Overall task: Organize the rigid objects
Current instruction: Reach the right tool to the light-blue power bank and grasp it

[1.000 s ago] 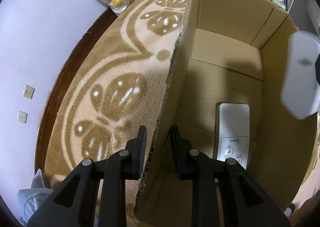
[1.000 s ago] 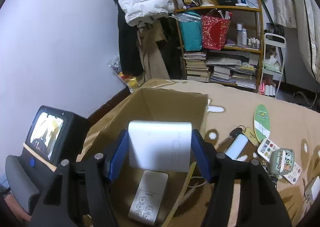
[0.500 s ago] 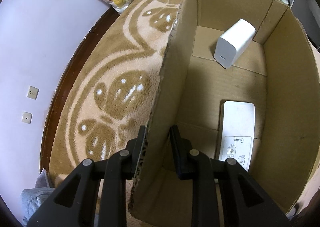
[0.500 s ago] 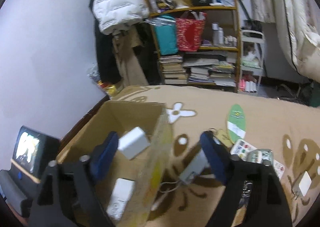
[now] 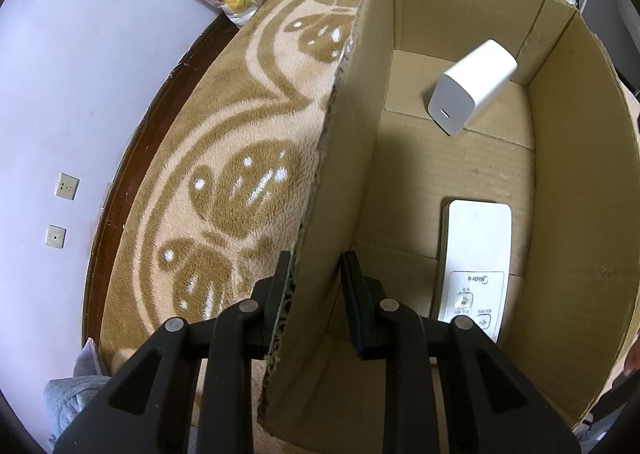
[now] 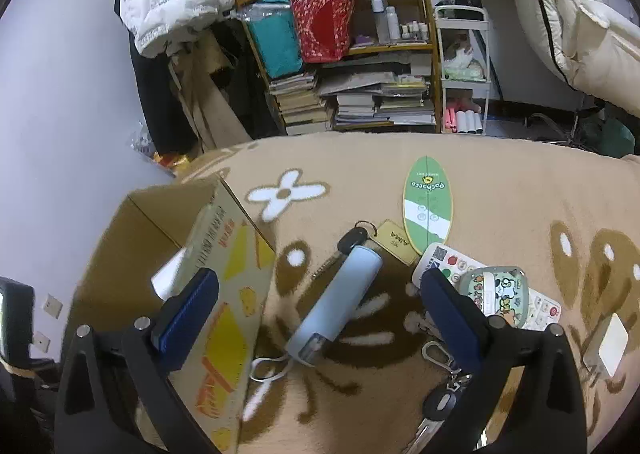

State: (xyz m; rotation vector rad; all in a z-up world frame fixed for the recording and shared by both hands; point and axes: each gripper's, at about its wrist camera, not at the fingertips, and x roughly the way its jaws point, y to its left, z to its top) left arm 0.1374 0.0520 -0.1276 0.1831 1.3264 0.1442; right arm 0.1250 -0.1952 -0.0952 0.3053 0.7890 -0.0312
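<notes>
Your left gripper [image 5: 316,286] clenches the cardboard box [image 5: 572,214] wall at 6 o'clock; the white charger [image 5: 472,88] sits inside at 1 o'clock. Your right gripper [image 6: 320,294] gapes empty over the blue tube [image 6: 340,298].

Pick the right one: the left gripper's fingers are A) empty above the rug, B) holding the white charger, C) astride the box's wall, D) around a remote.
C: in the left wrist view the left gripper has one finger outside and one inside the box wall, while the remote and charger lie free inside the box.
</notes>
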